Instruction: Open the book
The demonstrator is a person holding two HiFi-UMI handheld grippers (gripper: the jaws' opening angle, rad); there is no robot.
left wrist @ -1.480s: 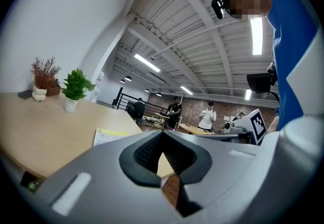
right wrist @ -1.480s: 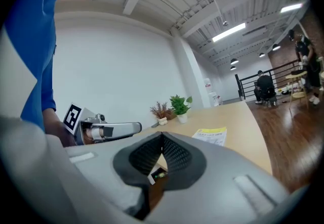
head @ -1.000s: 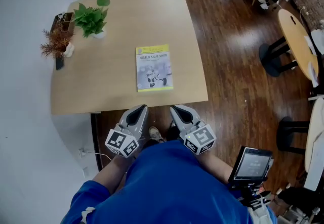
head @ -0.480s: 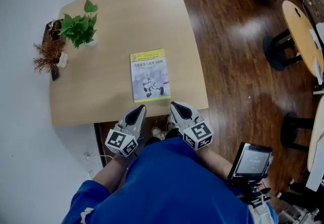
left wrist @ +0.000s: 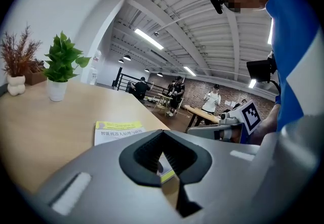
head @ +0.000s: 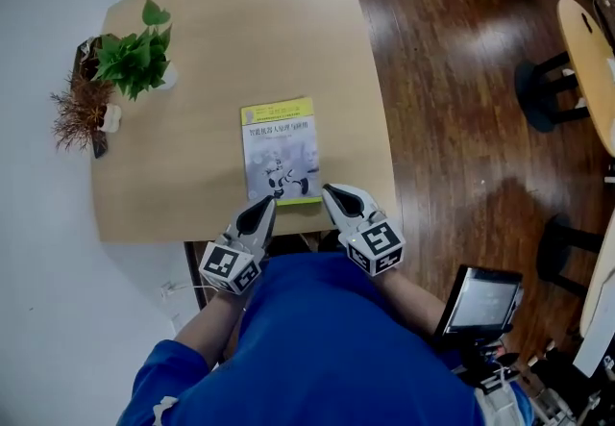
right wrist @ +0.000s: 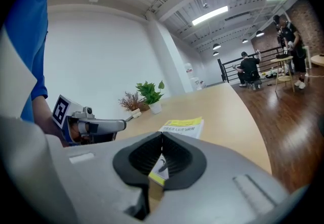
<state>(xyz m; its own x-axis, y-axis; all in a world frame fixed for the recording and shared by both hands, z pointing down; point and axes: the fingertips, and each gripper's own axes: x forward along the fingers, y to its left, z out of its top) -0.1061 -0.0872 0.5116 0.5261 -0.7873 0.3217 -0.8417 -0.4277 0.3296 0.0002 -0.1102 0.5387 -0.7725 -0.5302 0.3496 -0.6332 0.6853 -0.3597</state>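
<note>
A closed book (head: 280,151) with a yellow-and-white cover lies flat on the light wooden table (head: 183,193), close to its near edge. Both grippers are held side by side at that edge. My left gripper (head: 266,204) is shut and empty, its tip at the book's near left corner. My right gripper (head: 330,189) is also shut and empty, just right of the near right corner. I cannot tell whether either touches the book. The left gripper view shows the book (left wrist: 117,131) just beyond the closed jaws. The right gripper view shows the book (right wrist: 183,126) ahead too.
A green potted plant (head: 135,59) and a dried plant (head: 77,116) stand at the table's far left. Dark wood floor lies to the right, with round tables (head: 588,59) and a screen on a stand (head: 479,299). People stand far off in the hall.
Both grippers have come forward from short of the table to the book's near edge. They stay shut. The book has not moved on the table.
</note>
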